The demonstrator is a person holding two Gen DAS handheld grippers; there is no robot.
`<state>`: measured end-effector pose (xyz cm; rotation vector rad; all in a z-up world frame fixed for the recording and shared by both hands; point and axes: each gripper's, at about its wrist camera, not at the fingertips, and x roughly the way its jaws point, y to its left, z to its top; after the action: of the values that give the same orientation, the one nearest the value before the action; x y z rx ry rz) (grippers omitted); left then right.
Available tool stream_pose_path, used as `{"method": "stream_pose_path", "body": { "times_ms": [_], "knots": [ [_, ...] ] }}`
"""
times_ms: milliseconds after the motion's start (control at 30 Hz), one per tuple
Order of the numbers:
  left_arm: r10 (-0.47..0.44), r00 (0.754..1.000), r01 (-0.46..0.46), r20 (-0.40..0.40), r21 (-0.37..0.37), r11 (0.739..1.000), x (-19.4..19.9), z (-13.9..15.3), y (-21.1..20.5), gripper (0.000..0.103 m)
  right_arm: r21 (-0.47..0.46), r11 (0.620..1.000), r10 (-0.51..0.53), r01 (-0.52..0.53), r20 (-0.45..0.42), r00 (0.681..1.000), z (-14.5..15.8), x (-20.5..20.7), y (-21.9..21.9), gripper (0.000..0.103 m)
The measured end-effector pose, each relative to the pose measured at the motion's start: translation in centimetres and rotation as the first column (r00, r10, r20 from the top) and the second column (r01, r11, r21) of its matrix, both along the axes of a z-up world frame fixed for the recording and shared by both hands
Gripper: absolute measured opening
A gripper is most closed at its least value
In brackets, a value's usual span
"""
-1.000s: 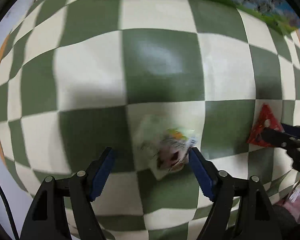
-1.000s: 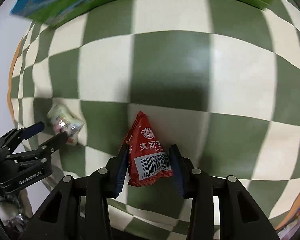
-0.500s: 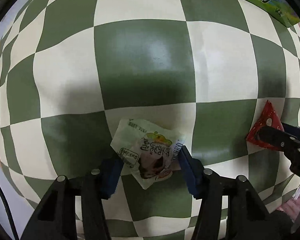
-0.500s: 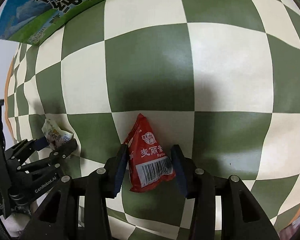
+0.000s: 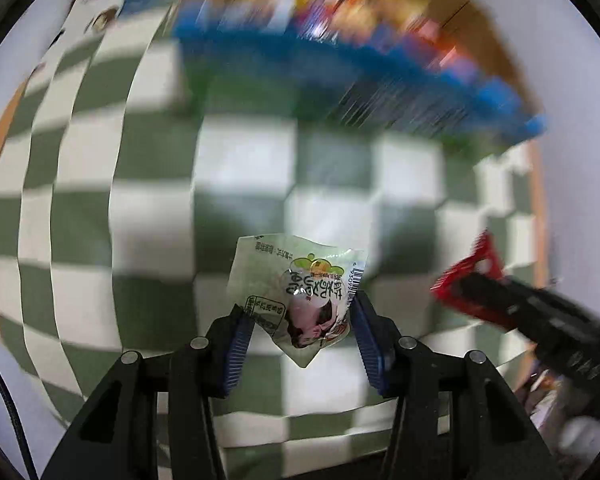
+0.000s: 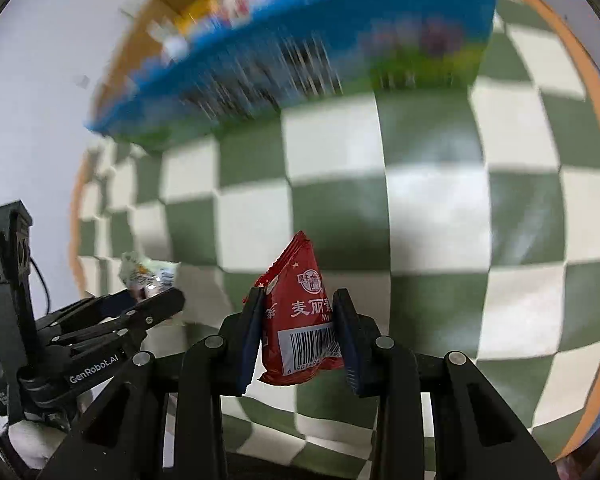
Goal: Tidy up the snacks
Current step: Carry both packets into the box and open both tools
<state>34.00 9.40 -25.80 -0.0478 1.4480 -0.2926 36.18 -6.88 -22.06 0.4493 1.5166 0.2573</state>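
The pale green snack packet (image 5: 296, 300) is held between the two blue pads of the left gripper (image 5: 300, 336), which is clenched on its lower half. The packet is lifted above the green and white checkered cloth (image 5: 148, 216) and its top corner leans to the left. In the right wrist view the same packet (image 6: 148, 274) shows small at the left, at the tips of the left gripper (image 6: 152, 300).

The red triangular snack packet (image 6: 304, 316) is grasped by the right gripper (image 6: 298, 332), the pads pressing on both its sides, with the barcode turned to the camera and the pointed top upward. It also hangs over the checkered cloth (image 6: 440, 208). From the left wrist view the red packet (image 5: 476, 268) is seen at the right edge, in the dark fingers of the right gripper (image 5: 456, 292).

Behind both packets stands a blue box (image 6: 300, 40) with colourful snacks inside; it is strongly blurred, so I cannot tell the contents. In the left view the box (image 5: 340, 64) lies at the far end of the cloth.
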Motion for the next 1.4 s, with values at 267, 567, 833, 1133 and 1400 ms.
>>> {"method": "stream_pose_path", "body": {
  "times_ms": [267, 567, 833, 1133, 1400],
  "knots": [
    [-0.031, 0.985, 0.045, 0.170, -0.076, 0.996, 11.2, 8.3, -5.0, 0.046, 0.007, 0.998, -0.064, 0.064, 0.225, 0.972, 10.2, 9.0, -3.9, 0.037],
    [-0.019, 0.999, 0.018, 0.050, 0.025, 1.000, 23.6, 3.4, -6.9, 0.046, -0.143, 0.985, -0.068, 0.099, 0.207, 0.976, 7.5, 22.1, -4.9, 0.037],
    [-0.007, 0.998, 0.012, -0.065, 0.090, 0.996, 27.7, -2.8, -7.2, 0.048, -0.212, 0.974, -0.056, 0.077, 0.103, 0.993, 1.8, 28.0, -4.9, 0.040],
    [0.023, 1.000, -0.021, -0.019, 0.104, 0.994, 28.9, -2.9, -5.8, 0.088, -0.224, 0.972, -0.061, 0.065, 0.025, 0.998, -1.0, 28.3, -5.0, 0.098],
    [0.036, 0.999, -0.042, 0.040, 0.145, 0.989, 27.2, -1.3, -4.6, 0.088, -0.328, 0.943, -0.034, 0.061, 0.088, 0.996, 1.1, 27.5, -3.9, 0.098]
  ]
}}
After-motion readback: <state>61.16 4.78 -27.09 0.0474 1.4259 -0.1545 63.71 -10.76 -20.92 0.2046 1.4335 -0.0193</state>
